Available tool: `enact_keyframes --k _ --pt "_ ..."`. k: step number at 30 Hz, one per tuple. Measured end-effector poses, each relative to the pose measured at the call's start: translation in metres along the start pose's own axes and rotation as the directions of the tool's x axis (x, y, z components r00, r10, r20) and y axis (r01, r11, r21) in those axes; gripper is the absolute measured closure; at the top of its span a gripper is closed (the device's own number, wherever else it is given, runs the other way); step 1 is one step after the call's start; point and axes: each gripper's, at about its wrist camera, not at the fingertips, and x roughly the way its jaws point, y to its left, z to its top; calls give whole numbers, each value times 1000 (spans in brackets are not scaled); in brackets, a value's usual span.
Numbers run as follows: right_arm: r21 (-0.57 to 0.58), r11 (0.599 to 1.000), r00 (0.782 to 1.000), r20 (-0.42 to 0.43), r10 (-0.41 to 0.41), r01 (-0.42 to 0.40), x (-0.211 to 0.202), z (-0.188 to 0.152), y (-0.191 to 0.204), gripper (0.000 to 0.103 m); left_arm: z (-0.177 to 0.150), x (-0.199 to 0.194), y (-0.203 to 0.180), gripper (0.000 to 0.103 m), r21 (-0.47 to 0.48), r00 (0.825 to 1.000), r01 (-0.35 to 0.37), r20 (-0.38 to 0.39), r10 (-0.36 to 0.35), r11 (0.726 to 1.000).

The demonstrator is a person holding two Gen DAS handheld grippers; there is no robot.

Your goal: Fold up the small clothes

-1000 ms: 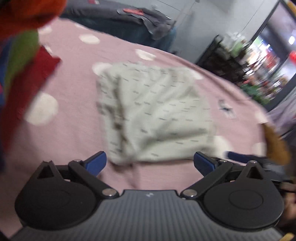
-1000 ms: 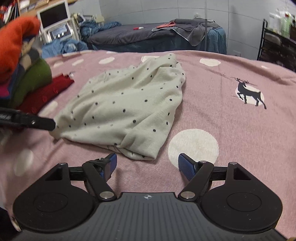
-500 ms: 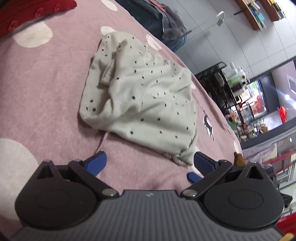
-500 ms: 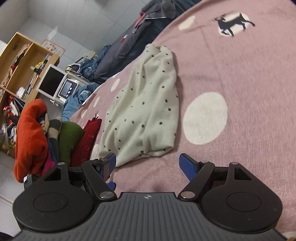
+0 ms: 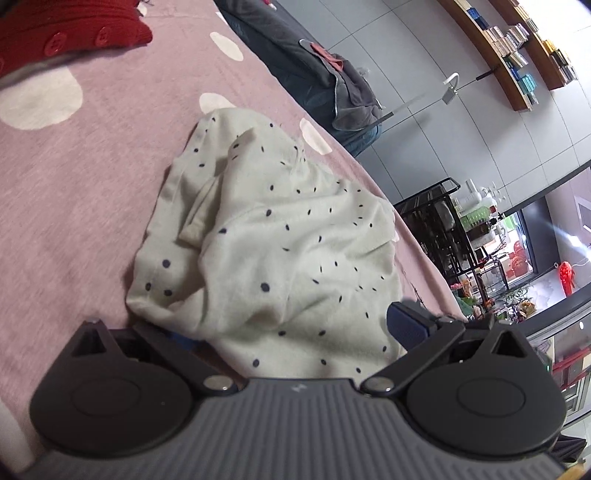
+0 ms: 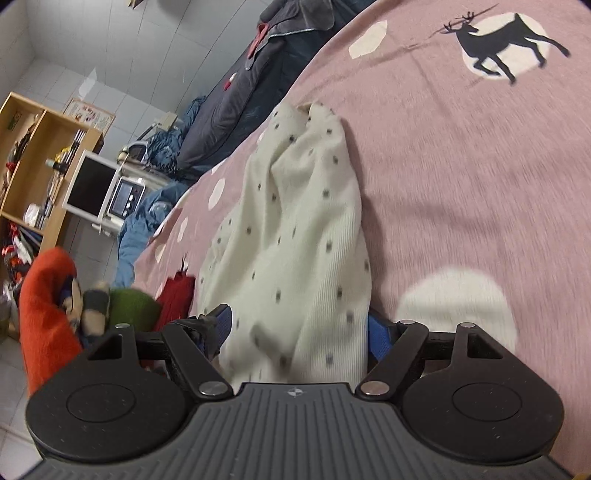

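Observation:
A cream garment with dark dots [image 5: 280, 243] lies crumpled on the pink spotted bedspread [image 5: 74, 155]. My left gripper [image 5: 291, 330] is open, its jaws wide apart around the garment's near edge; the cloth covers most of the left finger. The garment also shows in the right wrist view [image 6: 295, 251]. My right gripper [image 6: 299, 325] is open with its blue pads on either side of the garment's near end, and cloth lies between them.
A pile of red, green and orange clothes [image 6: 48, 295] sits at the bed's left. A red buttoned garment [image 5: 74, 33] lies at the far left. A dark bed [image 5: 321, 81] and a black shelf rack [image 5: 454, 229] stand beyond the bed.
Both grippers have moved forward and down onto the garment; its near edges now lie between the open jaws. The garment looks more bunched up.

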Motion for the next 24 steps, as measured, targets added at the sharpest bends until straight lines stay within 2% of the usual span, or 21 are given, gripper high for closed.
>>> enact_keyframes --k 6,10,11,12,13,14,15,16,19,20,21,22,24 --pt "-69 997 999 11 -35 35 24 18 12 0 11 14 -2 0 8 1000 -7 26 7 1000" --pt "-98 994 998 40 -43 47 34 21 10 0 24 30 -8 1 21 999 -46 30 45 999" --pt "-89 994 997 49 -56 60 37 23 8 15 27 35 -11 4 36 997 -69 27 68 997" --pt "-75 995 997 54 -63 67 39 25 4 38 30 39 -13 5 46 996 -88 21 87 995" --pt "-53 996 997 54 -63 66 42 27 -1 50 34 43 -15 5 50 995 -101 13 101 994" --pt "-25 998 997 55 -54 55 42 28 -8 69 37 46 -18 5 60 993 -118 1 118 991" --pt "-3 999 997 56 -43 43 42 29 -13 79 39 50 -23 7 79 990 -137 -10 138 987" --pt "6 999 998 58 -34 33 41 29 -14 81 40 52 -27 8 102 987 -159 -15 161 982" --pt "-38 998 997 63 -47 49 38 25 -9 84 38 58 -41 32 202 967 -249 -5 255 947" --pt "-51 997 996 67 -54 58 38 24 -6 84 37 59 -46 46 241 958 -280 4 287 929" --pt "-65 996 995 74 -62 67 38 22 -3 82 37 59 -48 52 266 955 -289 7 298 920" --pt "-79 994 994 83 -75 81 38 21 0 82 37 59 -49 54 279 954 -287 3 299 916" --pt "-124 985 989 102 -106 118 37 16 9 82 39 57 -52 64 291 955 -279 -15 296 915"
